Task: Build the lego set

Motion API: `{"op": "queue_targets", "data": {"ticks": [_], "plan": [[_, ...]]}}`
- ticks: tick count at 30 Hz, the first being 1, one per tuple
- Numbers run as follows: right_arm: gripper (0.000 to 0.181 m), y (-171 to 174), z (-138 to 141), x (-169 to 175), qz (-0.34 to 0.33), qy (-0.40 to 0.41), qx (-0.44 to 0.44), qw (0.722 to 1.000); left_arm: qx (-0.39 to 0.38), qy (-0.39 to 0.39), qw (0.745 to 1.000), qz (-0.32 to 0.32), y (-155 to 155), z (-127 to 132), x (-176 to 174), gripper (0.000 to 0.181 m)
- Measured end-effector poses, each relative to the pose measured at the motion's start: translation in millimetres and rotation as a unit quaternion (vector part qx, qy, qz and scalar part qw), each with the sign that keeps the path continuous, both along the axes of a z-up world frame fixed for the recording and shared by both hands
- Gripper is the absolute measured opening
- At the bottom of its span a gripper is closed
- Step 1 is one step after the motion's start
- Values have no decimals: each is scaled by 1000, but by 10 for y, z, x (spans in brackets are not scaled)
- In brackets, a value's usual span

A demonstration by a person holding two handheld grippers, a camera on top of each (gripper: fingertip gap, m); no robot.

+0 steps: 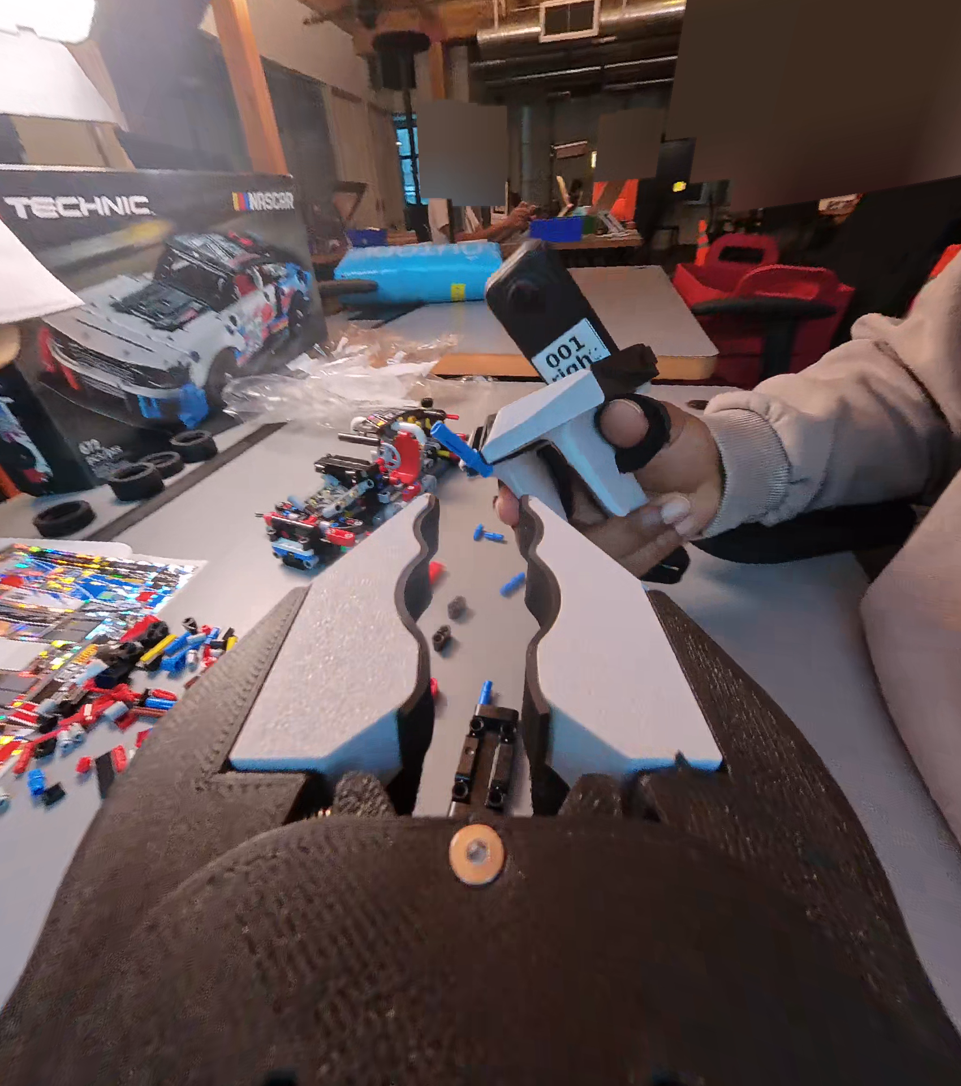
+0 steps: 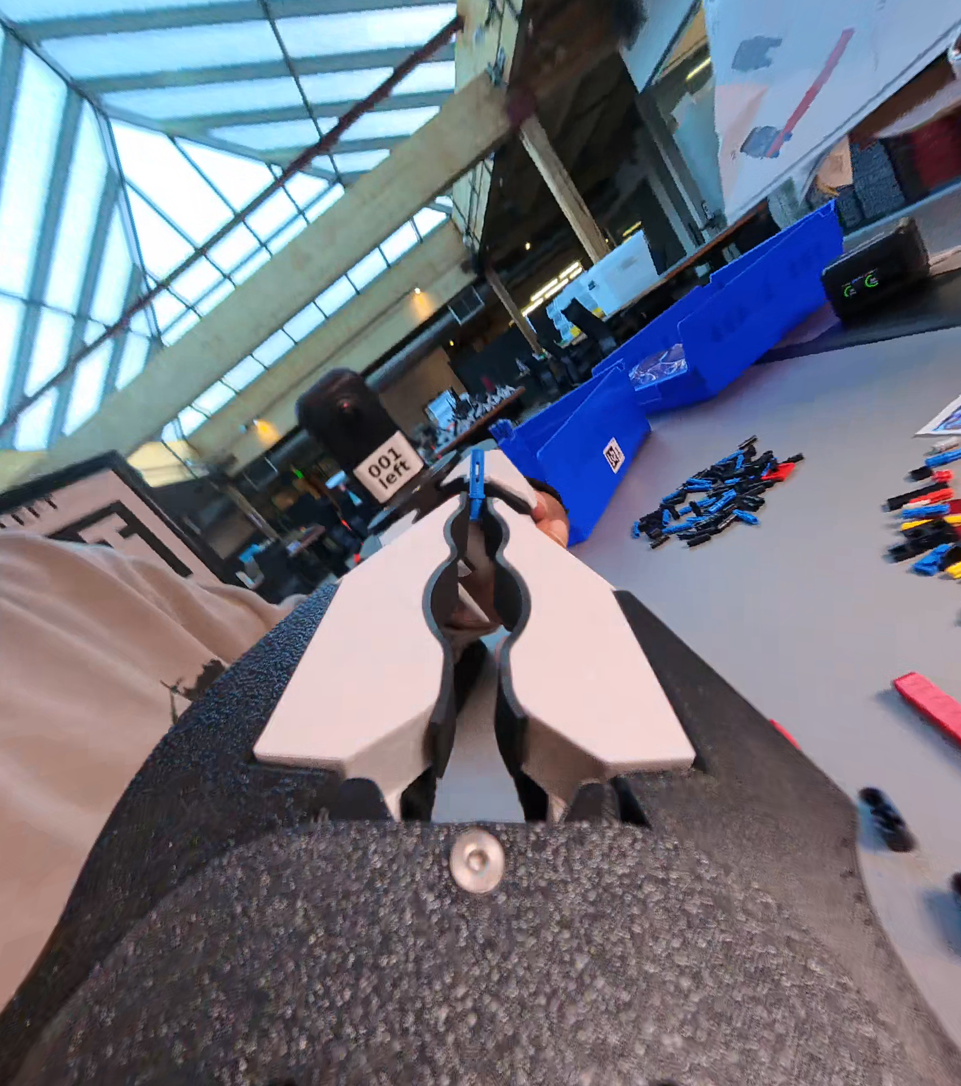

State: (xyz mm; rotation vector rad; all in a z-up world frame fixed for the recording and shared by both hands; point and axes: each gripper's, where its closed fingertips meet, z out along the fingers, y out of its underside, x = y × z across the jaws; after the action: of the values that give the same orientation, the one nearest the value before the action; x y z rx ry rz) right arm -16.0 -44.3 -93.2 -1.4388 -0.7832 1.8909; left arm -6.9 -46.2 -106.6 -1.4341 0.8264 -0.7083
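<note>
there on the grey table [image 1: 760, 617], half-built car chassis [image 1: 348, 493], well short of finished. nearer, left gripper [image 1: 475, 529] spread, empty above loose pins. smallest, blue pin [image 2: 475, 488] pinched in right gripper [image 2: 475, 499]; next, probably lining up and pressing into chassis.

Open grey table [image 1: 213, 517] at twelve o'clock between the left gripper's parted fingers [image 1: 348, 640]; car chassis [image 1: 348, 488] blocks eleven o'clock, loose bricks [image 1: 113, 693] nine o'clock, right gripper [image 1: 481, 458] one o'clock.
</note>
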Motion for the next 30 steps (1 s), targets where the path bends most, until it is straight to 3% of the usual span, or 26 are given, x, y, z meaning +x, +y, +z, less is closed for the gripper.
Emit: {"op": "queue_targets", "data": {"ticks": [7, 12, 20, 30], "plan": [[1, -14, -58, -110, 7, 26, -113, 993, 85, 68, 990, 86, 82, 34, -31, 21], [2, 53, -161, -97, 10, 6, -141, 990, 100, 123, 983, 92, 100, -77, -59, 9], [2, 45, -333, -83, 24, -58, -114, 992, 90, 171, 978, 73, 95, -246, -50, 7], [13, 21, -516, -38, 21, -159, 35, 986, 22, 193, 981, -15, -33, -495, -55, 7]]}}
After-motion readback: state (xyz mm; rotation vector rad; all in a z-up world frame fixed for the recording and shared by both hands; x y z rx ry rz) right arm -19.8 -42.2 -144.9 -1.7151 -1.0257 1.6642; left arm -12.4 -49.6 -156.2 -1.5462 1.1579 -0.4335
